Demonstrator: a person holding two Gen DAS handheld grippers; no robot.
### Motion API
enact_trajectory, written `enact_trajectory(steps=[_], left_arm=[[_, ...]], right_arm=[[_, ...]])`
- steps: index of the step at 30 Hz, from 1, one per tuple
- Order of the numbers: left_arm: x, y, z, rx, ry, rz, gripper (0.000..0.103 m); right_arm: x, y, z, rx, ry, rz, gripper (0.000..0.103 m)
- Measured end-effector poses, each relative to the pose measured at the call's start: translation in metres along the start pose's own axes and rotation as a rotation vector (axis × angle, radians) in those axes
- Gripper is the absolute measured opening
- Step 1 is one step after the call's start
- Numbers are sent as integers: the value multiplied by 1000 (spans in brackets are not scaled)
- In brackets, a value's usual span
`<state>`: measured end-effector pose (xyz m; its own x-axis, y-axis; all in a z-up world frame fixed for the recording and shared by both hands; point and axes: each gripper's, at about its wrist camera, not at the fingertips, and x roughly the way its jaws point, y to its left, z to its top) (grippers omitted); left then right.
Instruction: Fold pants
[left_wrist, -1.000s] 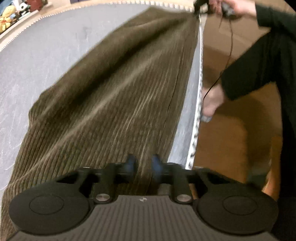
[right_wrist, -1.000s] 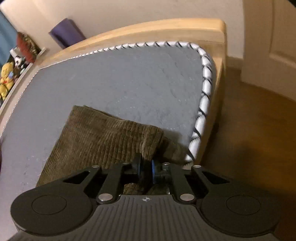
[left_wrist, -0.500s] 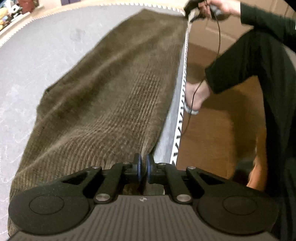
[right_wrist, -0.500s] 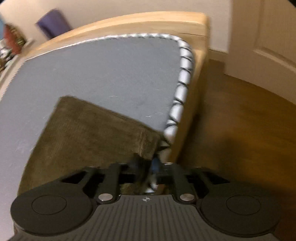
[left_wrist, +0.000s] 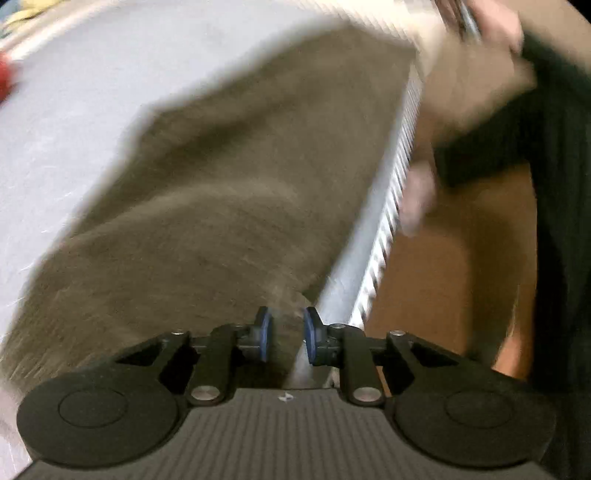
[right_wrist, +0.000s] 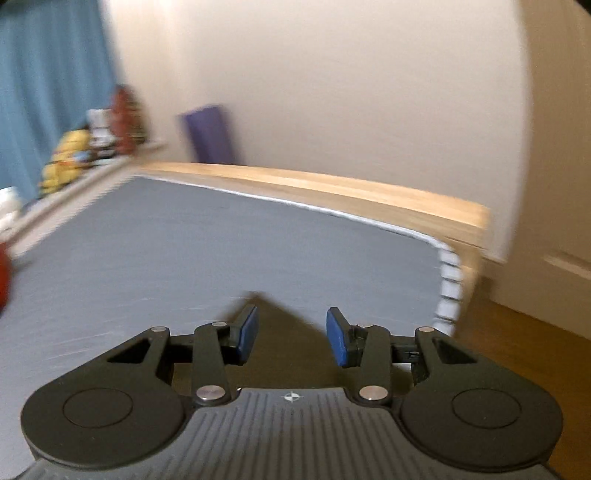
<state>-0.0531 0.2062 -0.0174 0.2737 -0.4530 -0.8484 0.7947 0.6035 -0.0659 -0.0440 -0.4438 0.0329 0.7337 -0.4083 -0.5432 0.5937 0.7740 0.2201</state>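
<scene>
Pants (left_wrist: 229, 192): one | left claw (left_wrist: 286, 334), right claw (right_wrist: 291, 338): both just parting, gripping nothing

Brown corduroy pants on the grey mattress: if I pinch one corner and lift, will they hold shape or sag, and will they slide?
The pants will likely sag: they lie limp, with soft rounded edges. The thick ribbed cloth looks fairly heavy, so a one-corner lift would probably drag the rest. The mattress cover looks matte, so expect some drag. Both grippers have just been opening, nothing pinched.

A grey bed (right_wrist: 221, 243) had a wooden frame (right_wrist: 332, 184). A purple mat (right_wrist: 210, 134) leaned on the wall; toys (right_wrist: 70, 158) lined a ledge by a blue curtain (right_wrist: 48, 74).
</scene>
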Motion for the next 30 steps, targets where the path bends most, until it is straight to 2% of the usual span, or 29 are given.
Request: enact_trajectory(steps=[2, 3, 5, 7, 9, 11, 14, 16, 19, 20, 21, 23, 24, 25, 27, 28, 30], left_arm=[[-35, 25, -11, -119, -128, 59, 24], [-52, 40, -20, -196, -190, 105, 30], [-76, 67, -33, -349, -267, 207, 42], [-90, 92, -51, -536, -303, 312, 47], [-93, 112, -66, -711, -304, 345, 52], [-89, 120, -74, -798, -266, 366, 60], [-82, 125, -80, -861, -229, 329, 66], [-75, 128, -81, -901, -212, 320, 66], [-65, 137, -89, -975, -229, 274, 65], [-63, 139, -89, -981, -225, 282, 62], [-60, 137, -86, -958, -206, 316, 45], [-61, 135, -82, -870, -188, 361, 31], [-67, 134, -83, -843, -183, 406, 30], [-75, 133, -86, -824, -182, 438, 30], [-74, 137, -97, -861, -185, 403, 33], [-69, 135, -99, -857, -156, 412, 36], [-62, 130, -90, -794, -111, 479, 56]], right_arm=[[-11, 34, -3, -55, -8, 100, 44], [-17, 54, -9, -90, -7, 163, 44], [-29, 88, -20, -153, 2, 276, 44], [-42, 128, -35, -232, 17, 393, 44], [-55, 161, -50, -301, 29, 495, 44], [-69, 194, -66, -370, 45, 587, 44], [-86, 232, -81, -447, 73, 668, 44], [-95, 250, -89, -482, 90, 706, 44], [-102, 276, -99, -516, 114, 751, 44], [-104, 282, -101, -523, 119, 762, 44], [-106, 290, -103, -531, 122, 771, 44], [-110, 302, -108, -552, 124, 782, 44], [-110, 303, -110, -559, 124, 783, 44], [-112, 306, -113, -566, 127, 783, 44], [-112, 308, -118, -572, 135, 781, 44], [-111, 308, -119, -574, 139, 780, 44], [-109, 309, -119, -578, 142, 775, 44]])
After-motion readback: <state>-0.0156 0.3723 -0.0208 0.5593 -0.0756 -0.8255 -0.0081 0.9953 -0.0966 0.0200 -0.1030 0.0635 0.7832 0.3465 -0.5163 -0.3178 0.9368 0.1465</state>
